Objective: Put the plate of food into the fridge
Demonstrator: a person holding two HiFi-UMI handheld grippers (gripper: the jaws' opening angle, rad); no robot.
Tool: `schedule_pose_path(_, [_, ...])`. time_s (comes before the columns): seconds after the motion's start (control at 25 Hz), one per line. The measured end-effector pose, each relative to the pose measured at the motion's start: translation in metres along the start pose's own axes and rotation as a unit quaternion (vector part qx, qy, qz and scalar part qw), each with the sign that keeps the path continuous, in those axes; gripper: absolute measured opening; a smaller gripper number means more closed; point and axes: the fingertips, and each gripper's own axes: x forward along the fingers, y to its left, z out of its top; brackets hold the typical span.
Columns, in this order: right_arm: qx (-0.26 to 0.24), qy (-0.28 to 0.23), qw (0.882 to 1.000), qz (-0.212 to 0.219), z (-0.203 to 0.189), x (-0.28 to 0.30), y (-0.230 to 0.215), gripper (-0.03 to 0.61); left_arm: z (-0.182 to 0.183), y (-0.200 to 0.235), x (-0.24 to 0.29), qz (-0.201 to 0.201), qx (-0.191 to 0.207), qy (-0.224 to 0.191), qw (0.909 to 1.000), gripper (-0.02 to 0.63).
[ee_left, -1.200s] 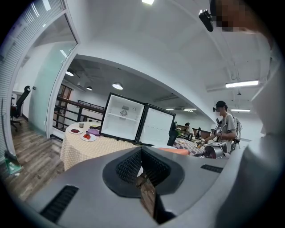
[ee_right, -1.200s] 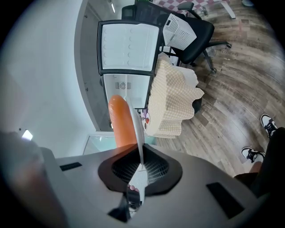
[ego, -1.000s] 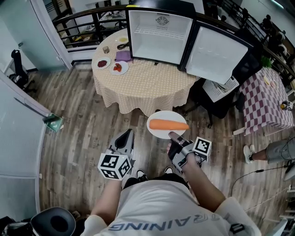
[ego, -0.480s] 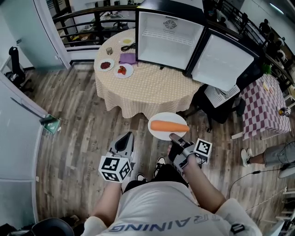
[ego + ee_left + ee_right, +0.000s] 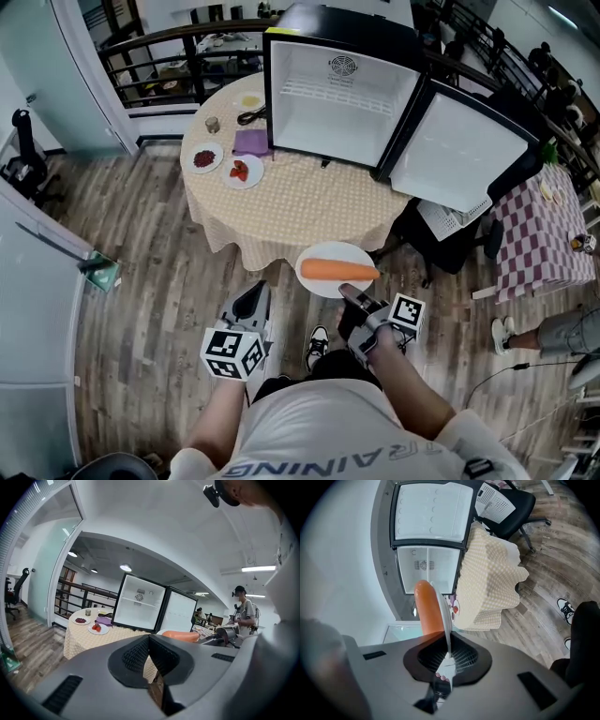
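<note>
Plate [image 5: 326, 286] with its carrot [image 5: 339, 271] is clamped by the rim in my right gripper [image 5: 349, 291], short of the table [image 5: 300, 202]; my left gripper [image 5: 251, 298] is closed, empty. Reaching the open fridge [image 5: 337, 94] and setting it inside remains.

Head cam sits above the person, looks fwd & steeply down: left gripper [image 5: 249, 298] & right gripper [image 5: 350, 293] near bottom, round table [image 5: 291, 187] and open fridge [image 5: 337, 89] farther ahead at top. Left gripper cam rides low, faces abt level along its jaws twd same table & fridge, well off. Right gripper cam is rolled sideways, floor at its right edge, v close on plate [image 5: 446, 620] rim, fridge beyond. All 3 share fridge + table
</note>
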Motion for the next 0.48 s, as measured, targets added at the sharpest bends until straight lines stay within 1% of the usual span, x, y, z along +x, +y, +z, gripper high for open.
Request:
schedule_pose_path(0.16, [0.002,0.006,1.000,-0.003,0.033,0.017,0.007,0.034,0.017,0.003,0.037,0.005,0.001,-0.003,1.0000,0.008])
schedule_pose_path(0.36, [0.006,0.012,1.000,0.001,0.074,0.034,0.016,0.034,0.029,0.000,0.079,0.011,0.001,0.001,0.9999,0.008])
schedule_pose_path(0.48, [0.014,0.016,1.000,0.007,0.096,0.039,0.020,0.034,0.039,-0.006,0.100,0.013,0.006,-0.008,0.9999,0.008])
